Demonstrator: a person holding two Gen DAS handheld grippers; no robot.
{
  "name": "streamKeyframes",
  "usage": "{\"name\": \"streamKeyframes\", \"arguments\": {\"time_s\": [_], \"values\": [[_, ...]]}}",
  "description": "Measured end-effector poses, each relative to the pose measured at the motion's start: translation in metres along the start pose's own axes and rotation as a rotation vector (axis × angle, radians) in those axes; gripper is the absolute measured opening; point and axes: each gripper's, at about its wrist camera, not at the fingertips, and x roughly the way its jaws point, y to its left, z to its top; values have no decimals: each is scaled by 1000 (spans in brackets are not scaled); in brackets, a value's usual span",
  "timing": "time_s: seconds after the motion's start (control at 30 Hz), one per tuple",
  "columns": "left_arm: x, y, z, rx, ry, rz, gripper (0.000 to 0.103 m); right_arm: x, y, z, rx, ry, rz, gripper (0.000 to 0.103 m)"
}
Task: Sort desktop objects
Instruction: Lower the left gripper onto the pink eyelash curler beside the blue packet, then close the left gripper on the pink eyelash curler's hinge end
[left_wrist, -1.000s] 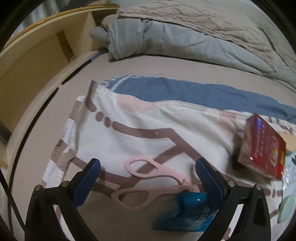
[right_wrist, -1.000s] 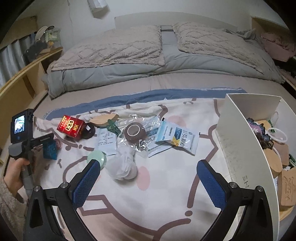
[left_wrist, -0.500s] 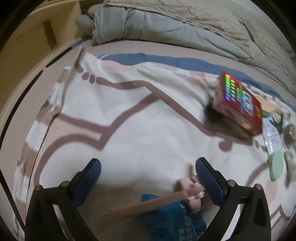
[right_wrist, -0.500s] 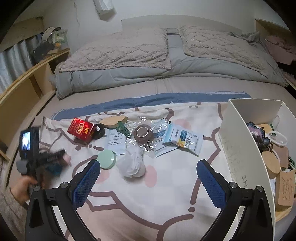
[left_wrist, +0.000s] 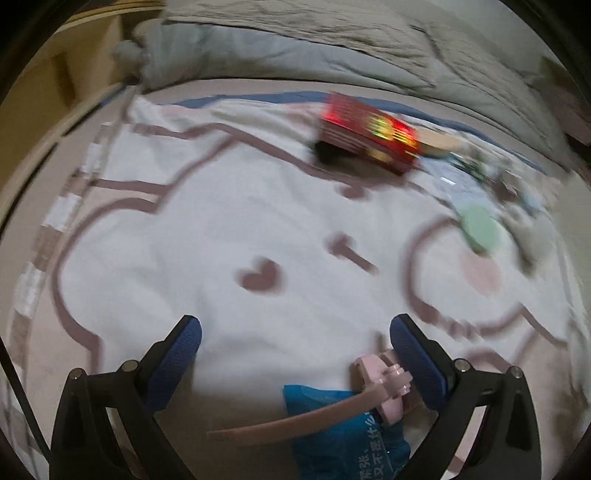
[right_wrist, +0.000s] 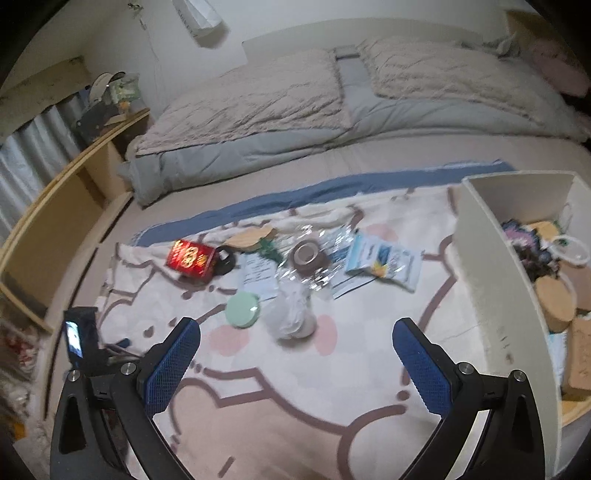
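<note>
My left gripper (left_wrist: 295, 328) hovers open over the patterned cloth (left_wrist: 229, 221). Pink scissors (left_wrist: 384, 384) and a blue packet (left_wrist: 340, 432) sit low against its right finger, off the cloth; what holds them is not clear. A blurred red box (left_wrist: 365, 133) and a green disc (left_wrist: 480, 229) lie farther off. My right gripper (right_wrist: 295, 328) is open and empty above the cloth. Ahead of it lie the red box (right_wrist: 190, 258), green disc (right_wrist: 242, 309), a white knotted bag (right_wrist: 293, 317), a brown tape roll (right_wrist: 308, 254) and a blue-white sachet (right_wrist: 384, 258).
A white box (right_wrist: 491, 266) with several sorted items stands at the right. The left hand-held unit (right_wrist: 79, 339) shows at the lower left. A wooden shelf (right_wrist: 74, 206) runs along the left, and folded bedding (right_wrist: 295, 110) lies behind the cloth.
The left gripper has swung right across the cloth, and the scissors and blue packet have stayed by its right finger. The right gripper has drifted slightly; the items ahead of it lie as before.
</note>
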Motion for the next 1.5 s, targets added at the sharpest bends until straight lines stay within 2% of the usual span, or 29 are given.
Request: {"name": "streamKeyframes", "arguments": {"time_s": [0.1,0.23,0.33,0.47,0.67,0.8,0.97,1.2,1.5], "values": [[-6,-24,-16,39,17,-75,103,3,3,-4,6,35,61,103],[-15,-62,-30,119,26,-166,103,0,13,-9,-39,45,52,103],[-18,-98,-45,228,65,-181,103,-2,18,-12,-77,53,45,103],[-28,-139,-66,364,51,-187,103,-5,20,-18,-121,75,35,103],[-43,-162,-81,357,92,-286,103,-16,14,-22,-138,77,36,103],[-54,-175,-93,374,95,-314,103,-26,6,-23,-133,71,35,103],[-76,-186,-97,364,29,-304,103,-40,-4,-23,-128,55,38,103],[-100,-180,-71,332,-140,-233,103,-57,-20,-23,-109,30,34,103],[-89,-147,-46,261,-202,-97,103,-55,-24,-29,-148,40,2,103]]}}
